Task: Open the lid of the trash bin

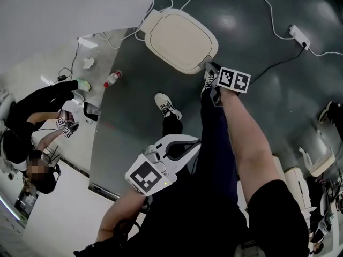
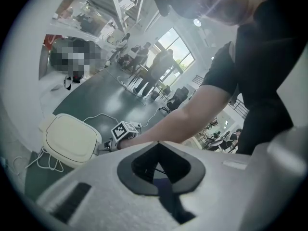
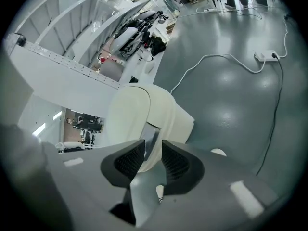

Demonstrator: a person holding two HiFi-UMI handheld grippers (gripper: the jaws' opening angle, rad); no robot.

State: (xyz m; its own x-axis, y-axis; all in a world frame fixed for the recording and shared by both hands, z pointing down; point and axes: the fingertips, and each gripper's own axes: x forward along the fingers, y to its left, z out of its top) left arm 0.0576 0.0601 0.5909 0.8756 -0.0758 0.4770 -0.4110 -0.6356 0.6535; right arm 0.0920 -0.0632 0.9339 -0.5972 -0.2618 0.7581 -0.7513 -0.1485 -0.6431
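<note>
One cream trash bin stands on the dark green floor [image 1: 257, 47] ahead of the person's feet. Its rounded lid [image 1: 179, 39] faces up at the head view, and it looks down or barely cracked; the pictures do not settle which. The right tool [image 1: 213, 84] is at the lid's near edge. In the right gripper view its ribbed pads [image 3: 130, 160] are clenched on the lid's rim, with a grey strip of that rim between them and the bin's body [image 3: 175, 119] just to the right. The left tool [image 1: 194, 142] hangs back by the person's thigh, well apart from the bin. Its jaws are drawn together on nothing, and only dark trousers show through the hollow of the pads.

The step in hand looks like the lift itself. It would go best as a slow arc, up and over toward the far edge, where the hinge probably sits, instead of a straight pull that could drag or tip a light bin. The bite is thin and on the rim alone, so the clench should be kept firm and the wrist allowed to turn with the lid. If the body starts to rise, the left tool could press it down.

A white cable [image 1: 268, 20] runs round the bin to a power strip [image 1: 299, 36], close enough to snag.
</note>
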